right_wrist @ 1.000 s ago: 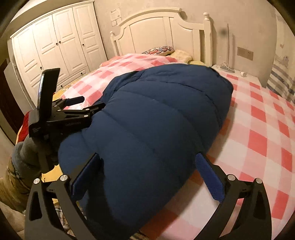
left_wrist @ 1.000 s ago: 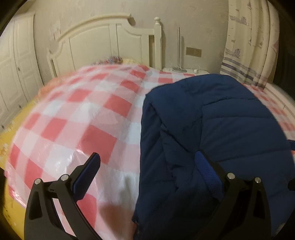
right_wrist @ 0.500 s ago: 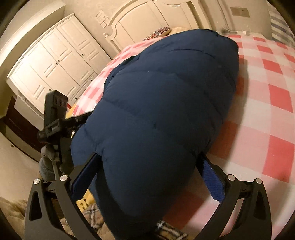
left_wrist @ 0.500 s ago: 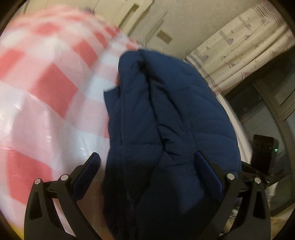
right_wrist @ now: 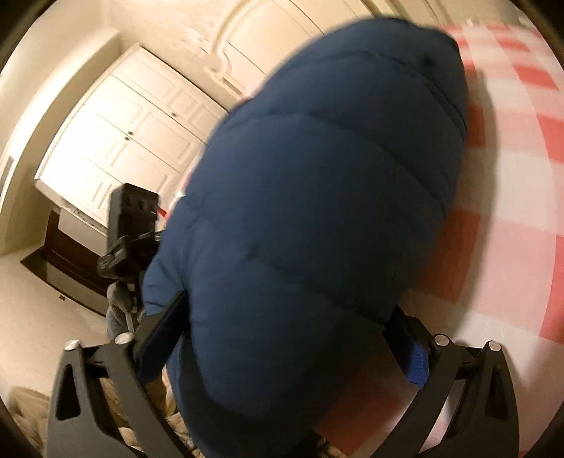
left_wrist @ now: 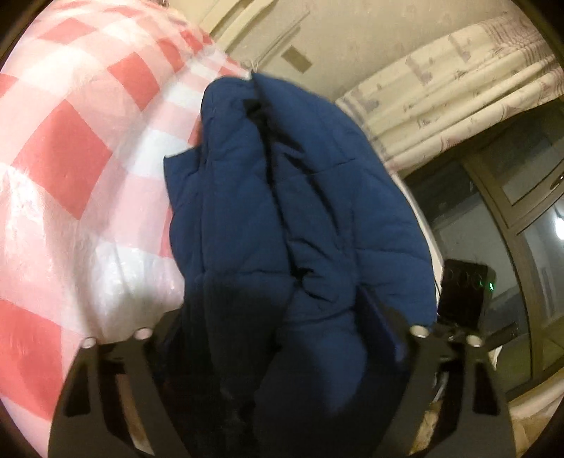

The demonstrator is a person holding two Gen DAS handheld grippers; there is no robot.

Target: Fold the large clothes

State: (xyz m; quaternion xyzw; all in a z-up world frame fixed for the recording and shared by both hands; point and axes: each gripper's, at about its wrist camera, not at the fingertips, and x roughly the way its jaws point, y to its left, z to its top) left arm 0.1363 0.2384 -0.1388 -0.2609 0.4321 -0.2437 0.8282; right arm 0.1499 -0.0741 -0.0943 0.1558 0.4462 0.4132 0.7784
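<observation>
A puffy navy down jacket (left_wrist: 299,193) lies folded lengthwise on the bed's red-and-white checked cover (left_wrist: 70,158). My left gripper (left_wrist: 275,317) is closing around its near end. The fabric fills the gap, hides the left finger and presses against the right pad (left_wrist: 379,324). In the right wrist view the same jacket (right_wrist: 317,193) bulges between the closing jaws of my right gripper (right_wrist: 287,310), and both pads sit against its sides. The black body of the other gripper (right_wrist: 130,225) shows at the jacket's left edge, held by a gloved hand (right_wrist: 120,299).
A patterned curtain (left_wrist: 440,88) and a dark glazed door (left_wrist: 511,229) stand beyond the bed's far side. A white wardrobe (right_wrist: 123,123) and the white headboard (right_wrist: 282,31) rise behind the jacket. The checked cover (right_wrist: 511,211) stretches away to the right.
Both grippers have tilted, rolled and sunk onto the jacket's near end. Their jaws have narrowed, and the fabric now fills both gaps. The jacket has stayed in place on the bed.
</observation>
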